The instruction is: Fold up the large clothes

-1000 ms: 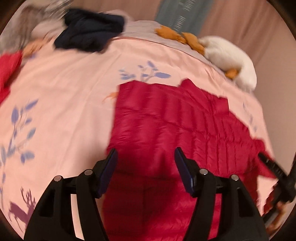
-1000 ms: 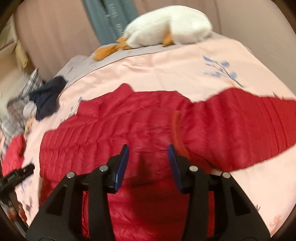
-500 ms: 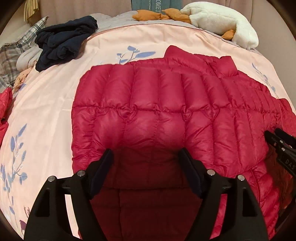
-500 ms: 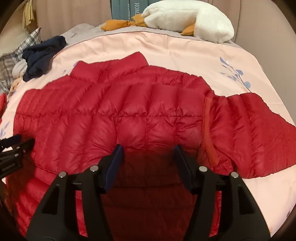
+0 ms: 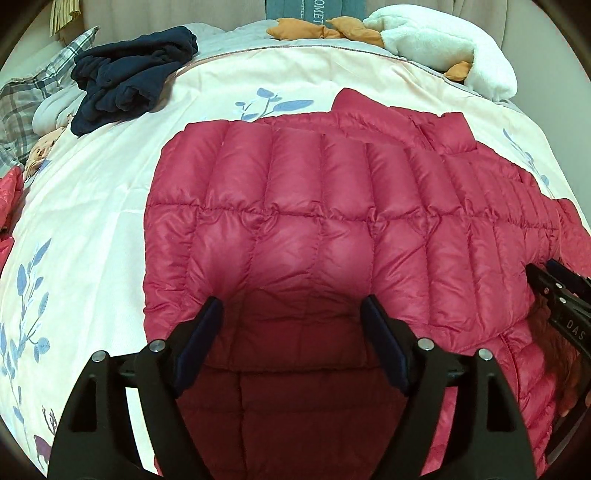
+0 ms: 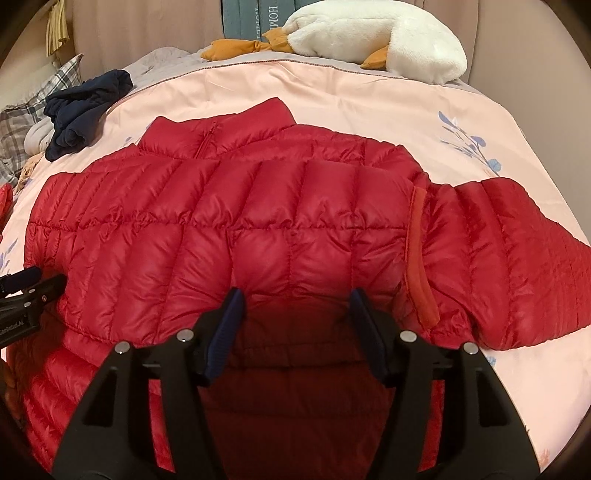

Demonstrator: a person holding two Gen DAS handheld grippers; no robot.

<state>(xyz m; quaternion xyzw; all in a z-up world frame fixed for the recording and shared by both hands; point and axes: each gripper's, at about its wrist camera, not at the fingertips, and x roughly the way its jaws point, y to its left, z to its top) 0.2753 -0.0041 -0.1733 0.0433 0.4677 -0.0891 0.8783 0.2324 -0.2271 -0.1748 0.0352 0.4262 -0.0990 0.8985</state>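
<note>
The red jacket's [image 5: 295, 221] near hem ran off the bottom edge behind the left tongs [image 5: 291, 332]. Only the tip of the right tongs [image 5: 561, 291] showed at that frame's right side. The lettering on the grey headboard cushion [image 6: 251, 18] was cropped.

One red jacket [image 5: 332, 229], two tongs [image 5: 291, 332], one plush goose [image 6: 373, 37]

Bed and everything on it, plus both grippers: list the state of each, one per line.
Red jacket: spread on the bed, bottom half folded up over the chest, one sleeve out flat.
Navy garment: crumpled in a heap.
Plush goose: lying on its side.
Left gripper: jaws opening, nothing held.
Right gripper: jaws open, nothing held.
</note>
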